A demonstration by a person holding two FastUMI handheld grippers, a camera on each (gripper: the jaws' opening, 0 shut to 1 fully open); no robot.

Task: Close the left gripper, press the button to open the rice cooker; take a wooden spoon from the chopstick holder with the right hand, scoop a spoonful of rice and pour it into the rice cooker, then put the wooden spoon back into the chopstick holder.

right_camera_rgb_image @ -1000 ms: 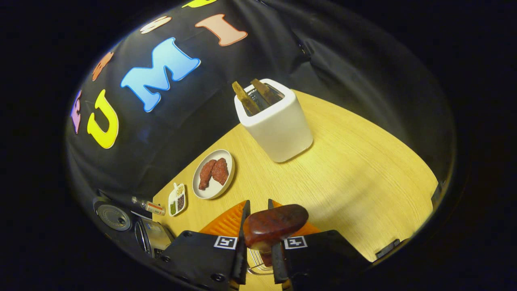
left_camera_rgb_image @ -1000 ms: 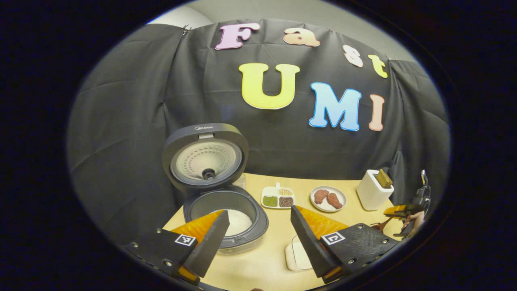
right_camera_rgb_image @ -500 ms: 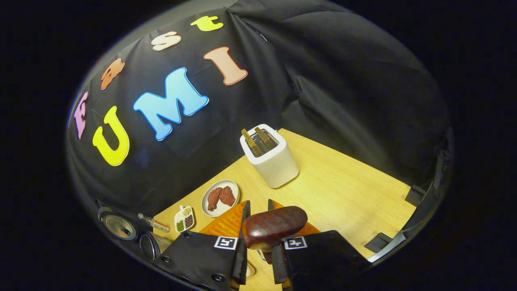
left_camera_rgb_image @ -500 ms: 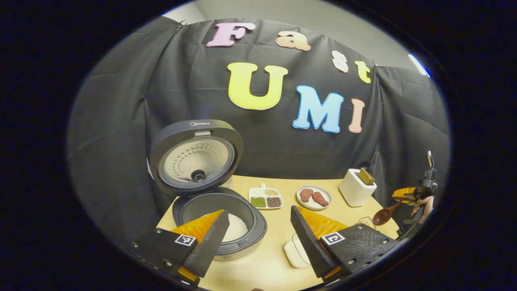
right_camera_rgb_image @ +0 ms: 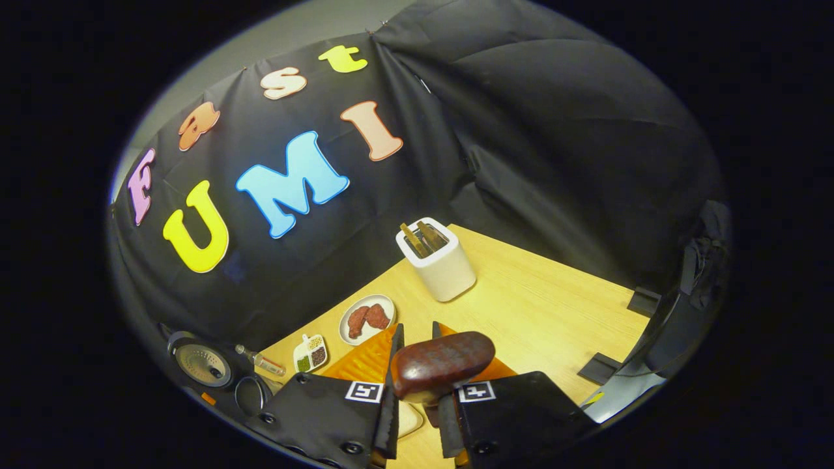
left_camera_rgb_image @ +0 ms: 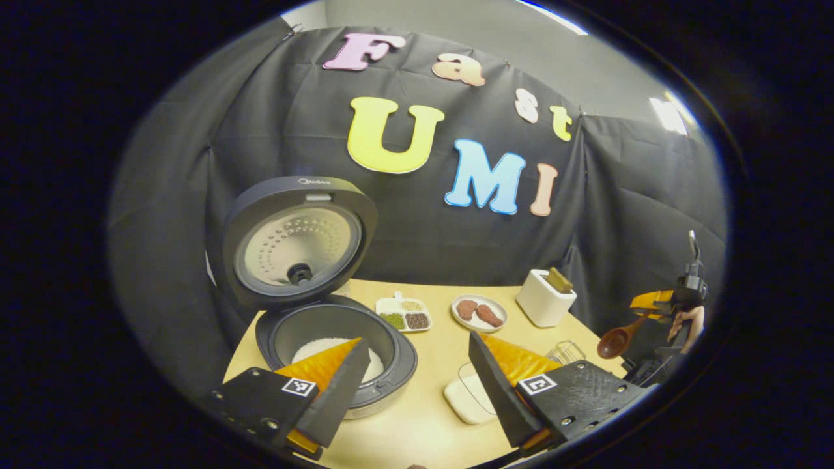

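Yellow tabletop (right_camera_rgb_image: pixel 554 306): right tongs (right_camera_rgb_image: pixel 417 381) clamp the wooden spoon (right_camera_rgb_image: pixel 443 365); left tongs (left_camera_rgb_image: pixel 417 381) gape. Spoon could twist, missing the holder (right_camera_rgb_image: pixel 438 264) at twelve o'clock.

wooden spoon (right_camera_rgb_image: pixel 443 366) handle: hidden between right gripper (right_camera_rgb_image: pixel 417 391) fingers
white dish (left_camera_rgb_image: pixel 467 398): part hidden behind left gripper (left_camera_rgb_image: pixel 417 384) finger
divided tray (left_camera_rgb_image: pixel 404 315) contents: too small to tell
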